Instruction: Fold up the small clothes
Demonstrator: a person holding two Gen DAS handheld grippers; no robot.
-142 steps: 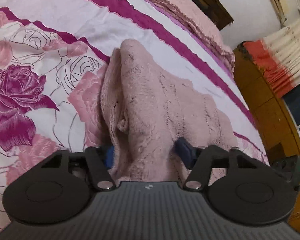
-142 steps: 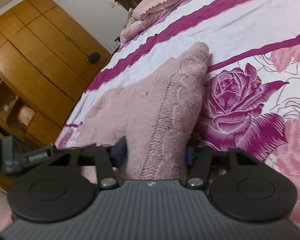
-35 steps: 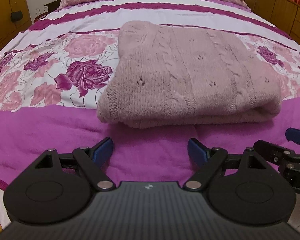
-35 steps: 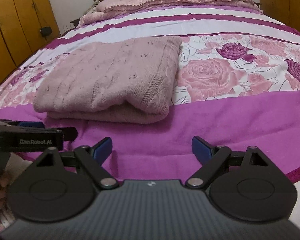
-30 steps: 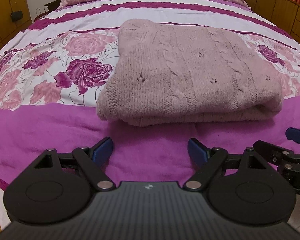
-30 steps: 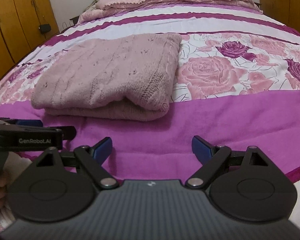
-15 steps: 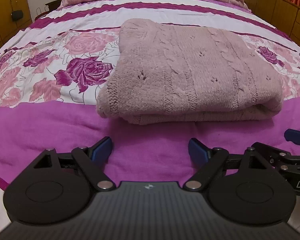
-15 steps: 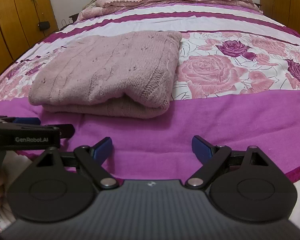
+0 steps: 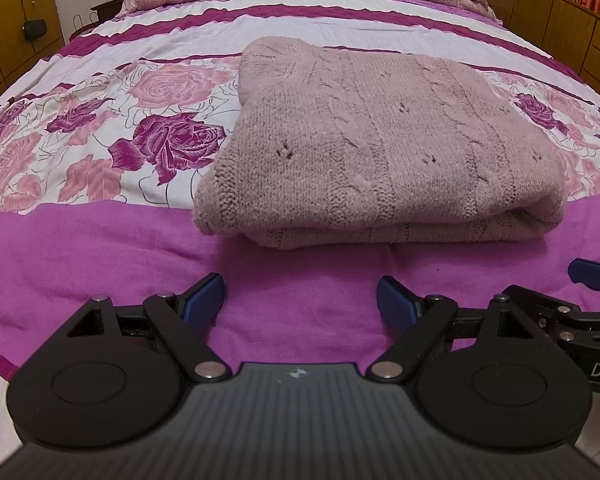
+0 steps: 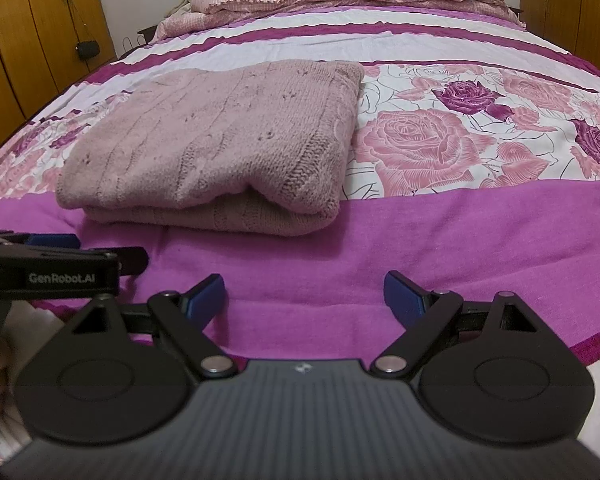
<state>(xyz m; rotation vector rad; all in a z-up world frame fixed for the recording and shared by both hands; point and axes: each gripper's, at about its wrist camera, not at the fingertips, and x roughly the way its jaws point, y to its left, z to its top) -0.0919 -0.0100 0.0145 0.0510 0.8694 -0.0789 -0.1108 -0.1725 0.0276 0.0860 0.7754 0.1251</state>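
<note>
Both sets of jaws gape wide and hold nothing: left gripper [image 9: 300, 298] and right gripper [image 10: 305, 295] hover over the magenta band of the bedspread [image 9: 100, 248], just short of the sweater [image 9: 380, 152]. Dusty pink cable knit, it's folded into a thick rectangle lying flat on the bed. Seconds ago both grippers were clamped on it; now they're clear.
</note>
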